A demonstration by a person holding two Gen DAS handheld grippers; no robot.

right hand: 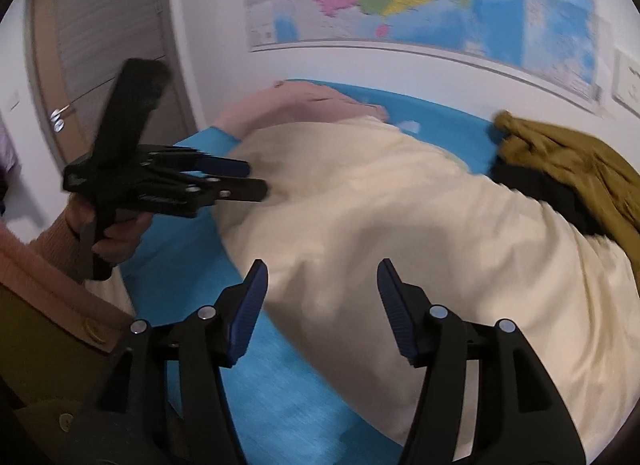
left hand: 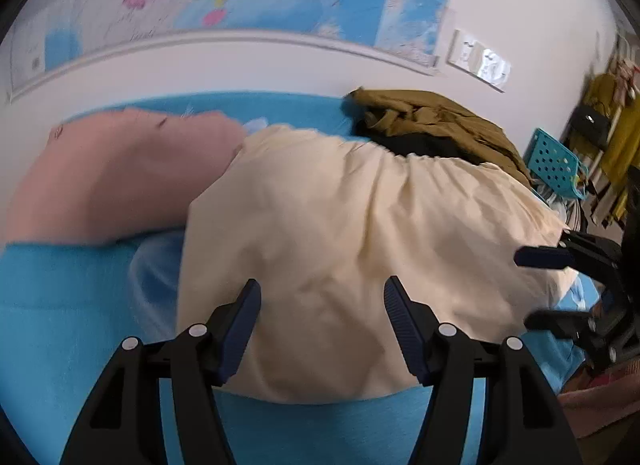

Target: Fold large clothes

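Each gripper is black plastic: the left gripper [left hand: 322, 325] and right gripper [right hand: 322, 305] have angular arms, round silver rivets at the joints, and dark blue ribbed pads [right hand: 250, 307] on the fingers. The person wears a fuzzy peach-pink sleeve [right hand: 44, 261] over an olive garment [right hand: 44, 361] with pale buttons.

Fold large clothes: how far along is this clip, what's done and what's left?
Looks done: a pink garment lies flat at the far left of the blue surface. In hand: the cream garment is spread out; the left tool and right tool are both open above it, gripping nothing. Left: folding it, then the olive garment crumpled behind.
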